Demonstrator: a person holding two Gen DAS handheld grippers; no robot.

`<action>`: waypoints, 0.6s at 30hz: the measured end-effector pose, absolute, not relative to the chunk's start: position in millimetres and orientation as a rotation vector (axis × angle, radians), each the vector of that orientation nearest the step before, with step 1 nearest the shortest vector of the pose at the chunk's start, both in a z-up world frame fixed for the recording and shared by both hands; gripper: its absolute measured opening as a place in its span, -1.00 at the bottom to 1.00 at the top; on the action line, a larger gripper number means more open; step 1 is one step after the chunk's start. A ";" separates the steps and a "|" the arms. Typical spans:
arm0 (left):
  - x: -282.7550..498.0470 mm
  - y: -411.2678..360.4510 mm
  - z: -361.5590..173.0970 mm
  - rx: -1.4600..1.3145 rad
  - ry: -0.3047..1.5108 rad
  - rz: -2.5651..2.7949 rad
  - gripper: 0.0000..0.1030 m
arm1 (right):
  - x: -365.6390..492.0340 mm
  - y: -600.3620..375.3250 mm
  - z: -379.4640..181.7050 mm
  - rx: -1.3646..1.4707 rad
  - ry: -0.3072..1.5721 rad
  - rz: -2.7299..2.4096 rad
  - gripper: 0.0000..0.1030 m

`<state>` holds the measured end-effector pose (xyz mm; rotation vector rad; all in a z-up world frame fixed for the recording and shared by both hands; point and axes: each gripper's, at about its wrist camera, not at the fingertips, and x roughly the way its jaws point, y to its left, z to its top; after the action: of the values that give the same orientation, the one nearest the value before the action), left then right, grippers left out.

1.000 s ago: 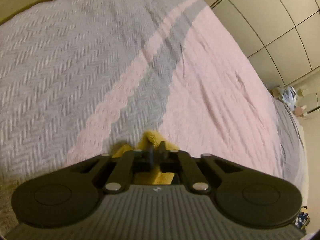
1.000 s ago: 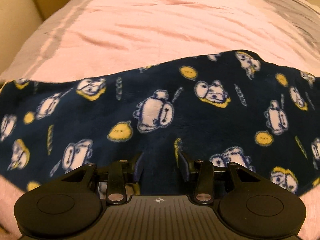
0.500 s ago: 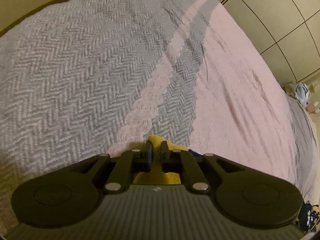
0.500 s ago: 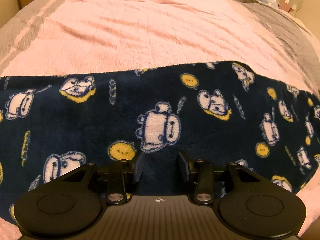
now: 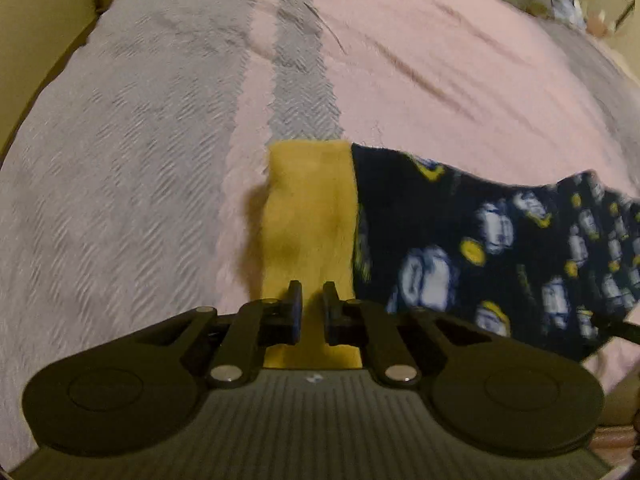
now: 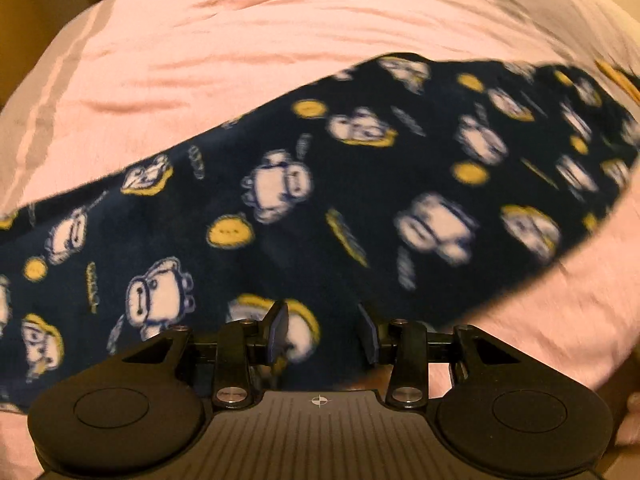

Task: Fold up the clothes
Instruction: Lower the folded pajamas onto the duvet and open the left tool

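Note:
A navy fleece garment (image 6: 320,184) printed with white cartoon figures and yellow dots lies across a pink bedspread (image 6: 280,28). In the left wrist view it (image 5: 500,248) ends in a yellow cuff (image 5: 308,220) lying flat. My left gripper (image 5: 312,308) hovers over the near end of that cuff, its jaws a small gap apart with nothing between them. My right gripper (image 6: 322,332) is open over the garment's near edge, and the fabric lies beneath it, not gripped.
The bedspread has a grey herringbone part (image 5: 120,140) on the left with a pink stripe (image 5: 248,120). Beige cupboard doors and a small heap of items (image 5: 568,0) stand at the far right. The bed's edge runs along the left.
My left gripper has let go of the yellow cuff and drawn back; the cuff now lies flat on the bed. The right gripper stays open and has shifted along the garment.

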<state>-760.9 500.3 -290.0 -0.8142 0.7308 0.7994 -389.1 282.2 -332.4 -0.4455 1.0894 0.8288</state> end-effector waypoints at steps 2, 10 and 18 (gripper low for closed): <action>-764.5 491.8 -286.9 -0.790 0.749 0.787 -0.87 | -389.8 267.5 -321.2 -0.375 1.094 0.821 -0.19; -743.5 471.5 -327.3 -0.782 0.918 0.716 -0.80 | -412.6 277.5 -349.1 -0.416 1.009 0.846 -0.19; -752.1 419.5 -328.2 -0.789 1.141 0.769 -0.82 | -437.8 250.4 -336.1 -0.535 1.158 0.820 -0.19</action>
<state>-752.1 419.5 -328.2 -0.7885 1.1413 0.7686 -437.8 250.4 -336.1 -0.5348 1.1579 0.8198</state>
